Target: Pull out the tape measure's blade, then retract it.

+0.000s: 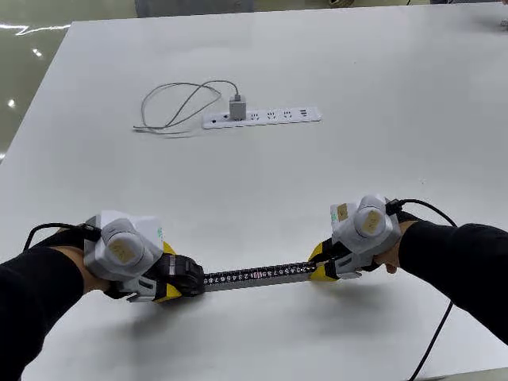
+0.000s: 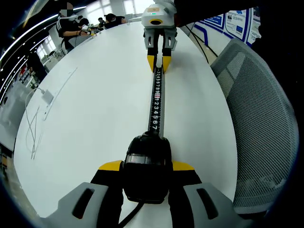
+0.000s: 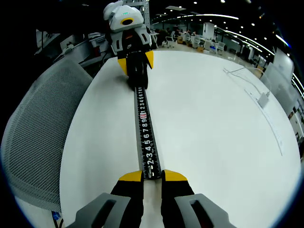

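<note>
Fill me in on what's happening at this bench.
A person is working two handheld grippers at a white table. The left gripper clamps the black tape measure case, and the right gripper pinches the end of the blade. The blade is drawn out, stretched flat along the table between them. A power strip with a charger plugged in lies farther back.

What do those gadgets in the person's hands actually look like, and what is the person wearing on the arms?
The left gripper and right gripper match: each has a pale grey plastic body and two black jaws tipped in yellow. A black cable runs from the back of each. The person wears long black sleeves.
</note>
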`<state>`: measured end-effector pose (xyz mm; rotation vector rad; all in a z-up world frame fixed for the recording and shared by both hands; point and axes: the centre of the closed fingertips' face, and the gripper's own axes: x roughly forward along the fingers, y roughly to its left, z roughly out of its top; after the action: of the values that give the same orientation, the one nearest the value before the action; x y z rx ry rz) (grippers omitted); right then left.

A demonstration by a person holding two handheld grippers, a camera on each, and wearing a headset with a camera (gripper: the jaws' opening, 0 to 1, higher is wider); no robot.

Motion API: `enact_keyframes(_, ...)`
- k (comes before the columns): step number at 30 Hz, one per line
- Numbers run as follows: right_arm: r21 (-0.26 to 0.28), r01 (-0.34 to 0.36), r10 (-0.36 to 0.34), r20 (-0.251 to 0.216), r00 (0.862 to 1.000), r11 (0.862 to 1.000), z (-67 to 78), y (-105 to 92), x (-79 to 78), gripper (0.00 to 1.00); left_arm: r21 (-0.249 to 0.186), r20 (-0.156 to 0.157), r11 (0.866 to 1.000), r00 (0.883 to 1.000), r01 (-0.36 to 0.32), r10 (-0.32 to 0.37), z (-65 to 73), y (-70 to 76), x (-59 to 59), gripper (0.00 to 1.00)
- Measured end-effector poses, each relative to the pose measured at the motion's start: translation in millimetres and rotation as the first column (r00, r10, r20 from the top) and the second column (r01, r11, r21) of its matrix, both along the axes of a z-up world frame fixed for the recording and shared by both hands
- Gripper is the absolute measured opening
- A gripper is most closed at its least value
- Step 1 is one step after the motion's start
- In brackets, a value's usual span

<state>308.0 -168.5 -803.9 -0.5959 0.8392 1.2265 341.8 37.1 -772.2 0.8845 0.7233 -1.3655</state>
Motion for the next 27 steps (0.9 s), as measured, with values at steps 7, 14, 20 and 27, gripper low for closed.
enact_keyframes(7, -0.001, 0.008, -0.008, -0.004, 1.000, 1.000, -0.5, -3.0, -0.5, 0.09, -0.002, -0.002, 1.000, 1.000, -0.002, 0.002, -0.2, 0.3, 0.0, 0.31)
enact_keyframes(14, -0.003, 0.019, -0.019, -0.008, 1.000, 1.000, -0.7, -7.3, -1.9, 0.09, -0.005, -0.004, 1.000, 1.000, -0.004, 0.004, -0.3, 0.3, 0.3, 0.31)
enact_keyframes(20, -0.001, 0.030, -0.030, -0.009, 1.000, 1.000, -0.2, -11.7, -3.3, 0.09, -0.003, -0.002, 1.000, 1.000, -0.003, 0.003, -0.3, 0.4, 0.2, 0.31)
enact_keyframes(27, -0.004, 0.033, -0.033, -0.011, 0.999, 0.999, 0.7, -17.0, -4.1, 0.09, 0.000, -0.001, 1.000, 1.000, -0.001, 0.001, -0.4, 0.0, -0.1, 0.31)
